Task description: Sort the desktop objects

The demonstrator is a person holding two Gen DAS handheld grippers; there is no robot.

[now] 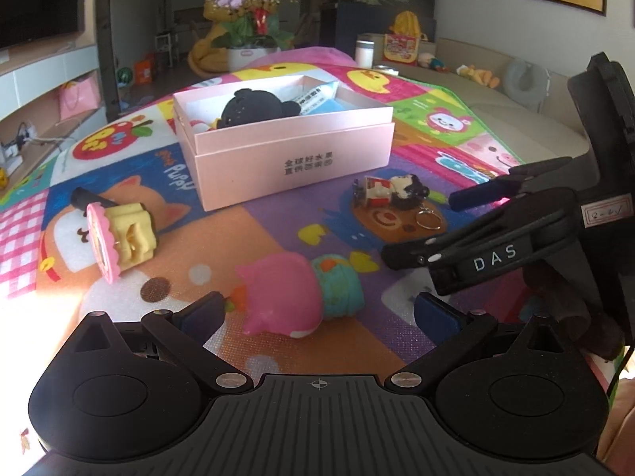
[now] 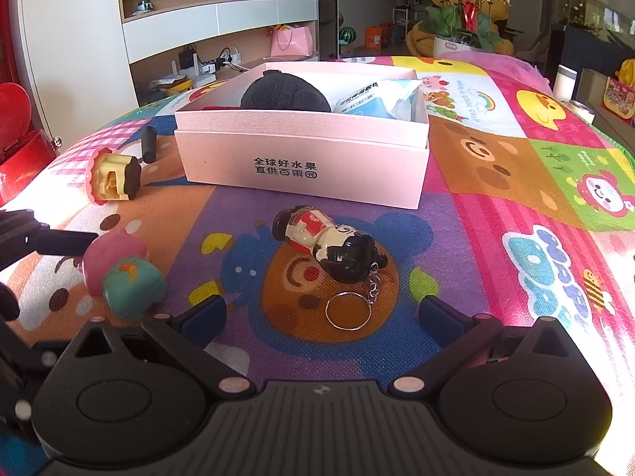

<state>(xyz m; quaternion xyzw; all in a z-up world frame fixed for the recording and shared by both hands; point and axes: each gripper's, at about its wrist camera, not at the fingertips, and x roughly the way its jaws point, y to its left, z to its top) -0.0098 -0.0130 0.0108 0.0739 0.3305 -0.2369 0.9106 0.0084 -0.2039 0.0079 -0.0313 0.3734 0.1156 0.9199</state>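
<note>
A pink and teal squishy toy (image 1: 293, 293) lies on the colourful mat, between the fingers of my open left gripper (image 1: 317, 311); it also shows in the right wrist view (image 2: 119, 273). A doll keychain (image 2: 333, 250) with a metal ring lies just ahead of my open right gripper (image 2: 321, 317); it also shows in the left wrist view (image 1: 391, 194). A pink box (image 1: 293, 150), also in the right wrist view (image 2: 305, 158), holds a black plush (image 1: 254, 107) and a blue packet (image 2: 377, 97). A pink and yellow toy (image 1: 119, 234) with a black handle lies at left.
The right gripper's body (image 1: 516, 238) reaches in at the right of the left wrist view. The mat (image 2: 496, 182) covers the table. A flower pot (image 2: 460, 12) and a sofa (image 1: 516, 111) stand beyond the table.
</note>
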